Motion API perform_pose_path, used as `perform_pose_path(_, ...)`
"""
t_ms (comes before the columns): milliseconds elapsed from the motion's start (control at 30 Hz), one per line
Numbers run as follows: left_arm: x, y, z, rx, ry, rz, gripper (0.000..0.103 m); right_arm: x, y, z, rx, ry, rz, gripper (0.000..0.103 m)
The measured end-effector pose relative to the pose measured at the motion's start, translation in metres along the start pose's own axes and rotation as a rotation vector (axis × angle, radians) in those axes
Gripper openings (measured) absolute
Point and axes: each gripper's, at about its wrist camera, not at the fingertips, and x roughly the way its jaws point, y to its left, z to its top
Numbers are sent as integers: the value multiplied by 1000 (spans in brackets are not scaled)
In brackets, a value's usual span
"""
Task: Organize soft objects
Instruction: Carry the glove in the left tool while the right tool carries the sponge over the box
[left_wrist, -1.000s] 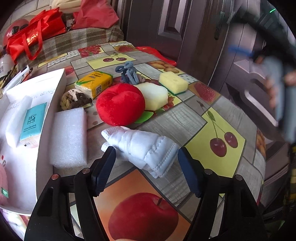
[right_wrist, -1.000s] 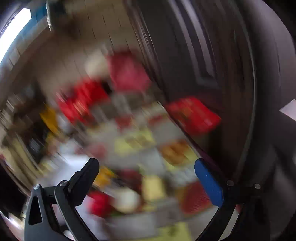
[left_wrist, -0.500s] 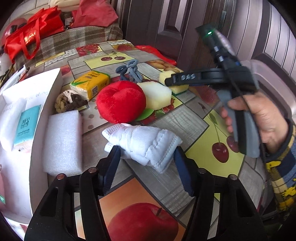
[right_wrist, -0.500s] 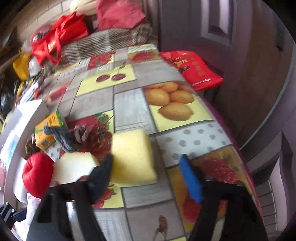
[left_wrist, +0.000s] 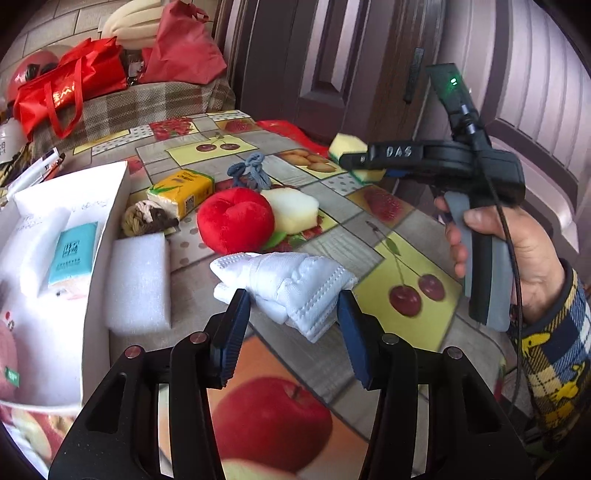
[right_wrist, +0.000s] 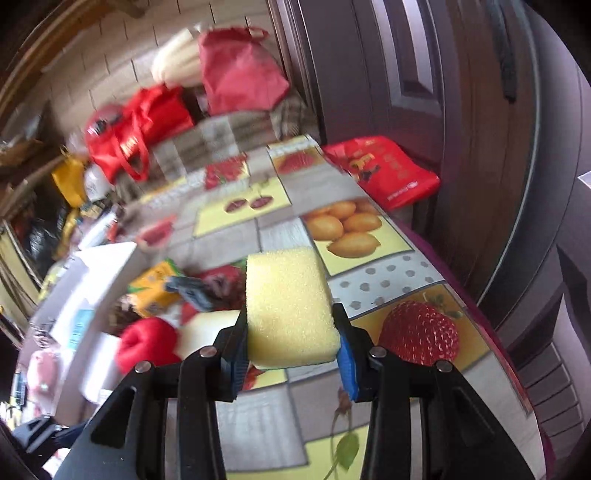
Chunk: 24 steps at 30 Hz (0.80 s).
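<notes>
My right gripper (right_wrist: 291, 347) is shut on a yellow sponge (right_wrist: 290, 306) and holds it above the table; the sponge also shows in the left wrist view (left_wrist: 349, 146). My left gripper (left_wrist: 293, 325) is open, its fingers on either side of a folded white cloth (left_wrist: 291, 284) that lies on the fruit-print tablecloth (left_wrist: 406, 258). Behind the cloth lie a red plush heart (left_wrist: 234, 221), a pale foam block (left_wrist: 295, 210), a blue-grey knotted rope (left_wrist: 251, 173), a yellow tissue pack (left_wrist: 181, 192) and a brown-and-cream yarn ball (left_wrist: 146, 218).
A white box (left_wrist: 92, 258) at the left holds a teal tissue pack (left_wrist: 72, 254) and white pads. A white foam slab (left_wrist: 138, 284) lies against its side. Red bags (left_wrist: 70, 85) sit on a plaid seat behind. A door and a red pack (right_wrist: 384, 173) stand at the right.
My right gripper swung down to the table, shut on the yellow sponge and lifted it. My left gripper narrowed a little around the white cloth.
</notes>
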Motion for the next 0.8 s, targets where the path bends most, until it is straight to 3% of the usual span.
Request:
perform_pose_path(133,-21,0,-11,10,-12,-7,48,-23,3,-2,23,-44,64,40)
perform_pose_path(367,-60,1,-6,-14,-115,8,49,-45,31,-1,-6,-99,143,40)
perform_pose_path(800,-89,21,1,-54,-197,83,49,-70,60,3,-43,-161,244,40)
